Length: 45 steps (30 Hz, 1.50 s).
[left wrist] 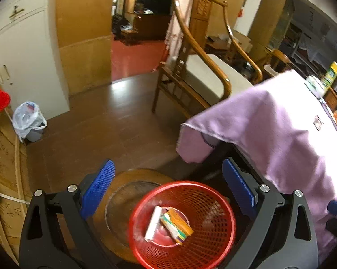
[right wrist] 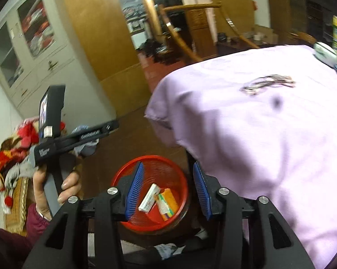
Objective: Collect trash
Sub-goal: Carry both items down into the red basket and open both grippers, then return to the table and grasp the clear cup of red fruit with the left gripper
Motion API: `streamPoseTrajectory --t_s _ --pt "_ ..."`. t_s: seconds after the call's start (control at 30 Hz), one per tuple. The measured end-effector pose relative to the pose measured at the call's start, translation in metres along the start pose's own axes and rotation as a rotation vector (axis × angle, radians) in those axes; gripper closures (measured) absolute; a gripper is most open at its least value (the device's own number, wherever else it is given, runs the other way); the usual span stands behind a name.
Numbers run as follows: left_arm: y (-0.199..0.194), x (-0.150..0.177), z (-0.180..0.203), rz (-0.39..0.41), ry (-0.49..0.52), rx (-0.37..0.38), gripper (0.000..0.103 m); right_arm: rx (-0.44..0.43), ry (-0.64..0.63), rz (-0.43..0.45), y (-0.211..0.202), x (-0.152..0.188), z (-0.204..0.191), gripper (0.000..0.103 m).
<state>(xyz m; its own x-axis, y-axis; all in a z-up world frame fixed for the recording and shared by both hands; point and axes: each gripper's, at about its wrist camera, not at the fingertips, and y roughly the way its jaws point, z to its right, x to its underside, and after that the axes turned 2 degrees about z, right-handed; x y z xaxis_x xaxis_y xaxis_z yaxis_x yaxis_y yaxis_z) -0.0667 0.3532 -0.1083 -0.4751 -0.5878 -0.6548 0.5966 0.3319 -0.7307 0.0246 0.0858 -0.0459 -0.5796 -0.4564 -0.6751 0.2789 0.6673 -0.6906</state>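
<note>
A red mesh wastebasket [left wrist: 183, 224] stands on a round wooden stool [left wrist: 128, 192] beside a tabletop draped in a lilac cloth [left wrist: 280, 130]. At the bottom of the wastebasket lie two pieces of trash side by side: a white carton [left wrist: 153, 223] and an orange carton [left wrist: 177, 225]. In the left wrist view the white carton's long axis runs almost straight up the picture, while the orange carton slants from upper left to lower right, its striped end nearest the camera. The left gripper [left wrist: 168, 192] hangs above the wastebasket with its blue fingers [left wrist: 97, 190] spread wide and nothing between them. The right gripper [right wrist: 167, 192] points down into the same wastebasket, its fingers partly apart and empty, with the cartons seen below the gap. Only the right wrist view shows the person's left hand [right wrist: 49, 186] wrapped around the left gripper's handle, a dark red sleeve [right wrist: 16, 239], and a blurred pair of glasses [right wrist: 267, 84] lying on the cloth. Only the left wrist view shows a small bin lined with a clear plastic bag [left wrist: 28, 118] on the floor by a white cabinet [left wrist: 22, 51], and a wooden armchair [left wrist: 197, 71] behind the tabletop.
</note>
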Motion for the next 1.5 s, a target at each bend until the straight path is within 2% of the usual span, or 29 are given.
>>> streamPoseTrajectory --t_s 0.27,0.4,0.57,0.73,0.8,0.97,1.13,1.37,1.5 --pt "-0.024 0.012 0.081 0.004 0.183 0.069 0.01 0.111 0.141 0.167 -0.066 0.017 0.066 0.047" --pt "-0.032 0.021 0.135 -0.022 0.272 0.159 0.009 0.194 0.233 0.272 -0.115 0.04 0.109 0.041" --pt "-0.041 0.031 0.219 -0.039 0.42 0.278 0.009 0.335 0.352 0.401 -0.172 0.072 0.157 0.031" --pt "-0.044 0.041 0.315 -0.052 0.58 0.384 0.007 0.474 0.497 0.484 -0.22 0.108 0.21 0.025" --pt "-0.037 0.046 0.353 -0.068 0.641 0.401 0.007 0.516 0.54 0.504 -0.232 0.117 0.226 0.024" --pt "-0.023 0.061 0.413 -0.077 0.736 0.396 0.007 0.601 0.553 0.523 -0.245 0.122 0.252 0.019" --pt "-0.005 0.061 0.443 -0.134 0.738 0.401 0.007 0.637 0.534 0.522 -0.249 0.117 0.267 0.016" --pt "0.007 0.058 0.462 -0.148 0.741 0.383 0.007 0.711 0.524 0.468 -0.234 0.115 0.277 0.014" --pt "0.013 0.058 0.466 -0.17 0.754 0.378 0.007 0.67 0.525 0.493 -0.236 0.116 0.282 0.012"
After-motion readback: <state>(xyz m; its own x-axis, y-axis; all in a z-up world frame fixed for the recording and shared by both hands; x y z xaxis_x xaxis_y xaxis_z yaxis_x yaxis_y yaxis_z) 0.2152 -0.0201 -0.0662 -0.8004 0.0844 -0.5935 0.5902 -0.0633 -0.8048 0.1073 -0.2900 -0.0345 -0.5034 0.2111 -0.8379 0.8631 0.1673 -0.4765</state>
